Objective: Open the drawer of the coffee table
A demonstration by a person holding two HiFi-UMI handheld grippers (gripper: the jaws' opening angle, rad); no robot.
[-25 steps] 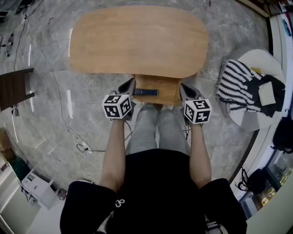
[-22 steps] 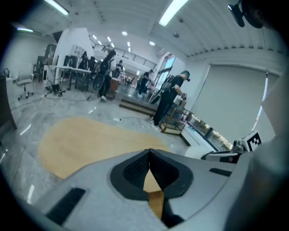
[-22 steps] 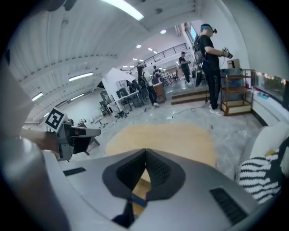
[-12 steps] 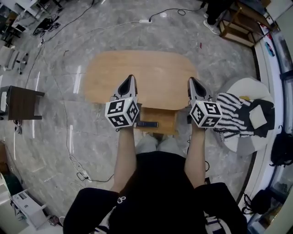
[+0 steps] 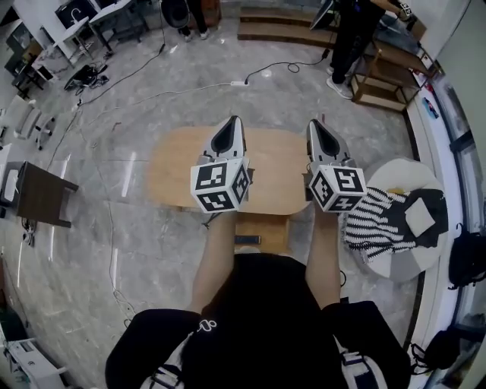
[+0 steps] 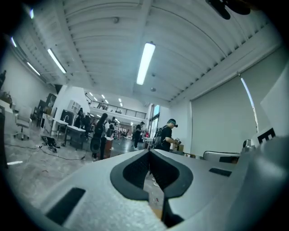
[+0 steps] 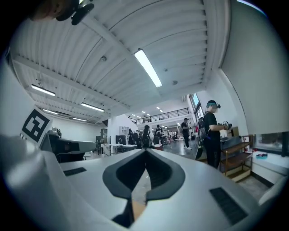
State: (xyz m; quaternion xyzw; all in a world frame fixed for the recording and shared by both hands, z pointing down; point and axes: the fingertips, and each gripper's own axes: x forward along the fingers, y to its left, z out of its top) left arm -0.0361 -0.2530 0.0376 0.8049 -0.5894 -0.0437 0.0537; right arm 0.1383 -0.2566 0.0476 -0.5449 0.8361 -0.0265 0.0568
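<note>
Floor: grey marble (image 5: 152, 251), with a white power strip (image 5: 238, 82) lying on it.
Ceiling: white and ribbed (image 6: 90, 36), lit by a tube lamp (image 6: 145, 63).
Left: a dark side table (image 5: 42, 194).
Right: a round white seat (image 5: 402, 178) under a striped cloth (image 5: 372, 224).
Far end: desks (image 5: 91, 19) and a wooden shelf (image 5: 391, 83).

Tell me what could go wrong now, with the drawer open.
The open drawer juts toward the person, so a step forward may knock it. A knock could shift the dark item inside. The left gripper and right gripper are shut and empty, so nothing steadies it.

The left forearm (image 5: 213, 262) and right forearm (image 5: 323, 258) stretch forward, parallel. The left gripper (image 5: 232, 126) and right gripper (image 5: 316, 128) point level ahead, jaws closed together on nothing.
</note>
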